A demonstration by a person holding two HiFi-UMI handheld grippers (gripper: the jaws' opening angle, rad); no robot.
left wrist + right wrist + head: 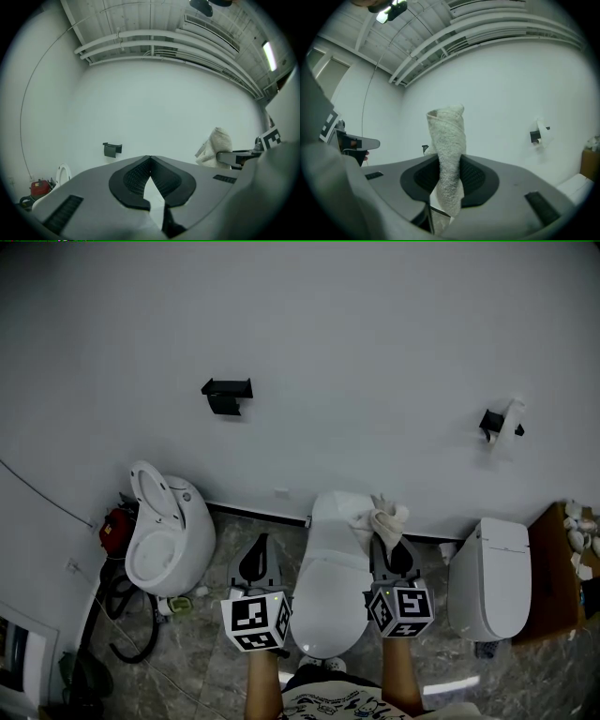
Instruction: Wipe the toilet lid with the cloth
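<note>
Head view: the toilet lid lies closed. The left tongs hover just left of the lid. The right tongs hold the cloth by the lid's rear right corner.

Left gripper view: jaws together, nothing between them.

Right gripper view: jaws clamped on the cloth, which stands upright.

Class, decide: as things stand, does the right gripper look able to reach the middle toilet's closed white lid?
Probably yes: the right gripper, shut on the beige cloth, hangs beside the closed white toilet lid, with nothing between them.
</note>
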